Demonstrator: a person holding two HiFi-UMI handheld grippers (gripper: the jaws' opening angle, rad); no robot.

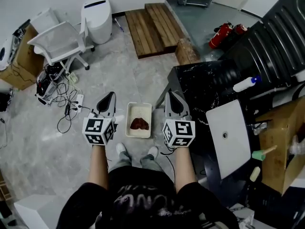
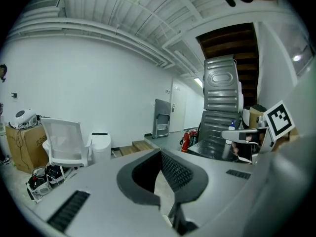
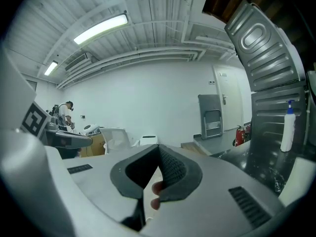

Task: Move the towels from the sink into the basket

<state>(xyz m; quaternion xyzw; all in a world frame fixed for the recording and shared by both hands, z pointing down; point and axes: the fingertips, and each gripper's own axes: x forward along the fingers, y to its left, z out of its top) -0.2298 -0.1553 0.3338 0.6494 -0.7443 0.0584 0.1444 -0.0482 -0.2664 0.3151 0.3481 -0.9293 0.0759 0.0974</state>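
You have 1 reddish-brown towel (image 1: 139, 123) lying crumpled in the white basket (image 1: 138, 110), toward its 6 o'clock end. The basket is a rectangular, perforated tray resting flat on the floor (image 1: 119, 80). At 3 o'clock of it, the white rectangular sink (image 1: 233, 120) sits on the black tabletop (image 1: 200, 82), with 1 round drain (image 1: 225, 135) near its middle.

The left gripper (image 2: 161, 153) is pointing across the room, its jaws meeting at the tips with nothing between them, a white chair (image 2: 64, 142) standing off to its left, wooden steps (image 2: 134, 147) lying ahead, red fire extinguishers (image 2: 186, 138) sitting slightly to the right.
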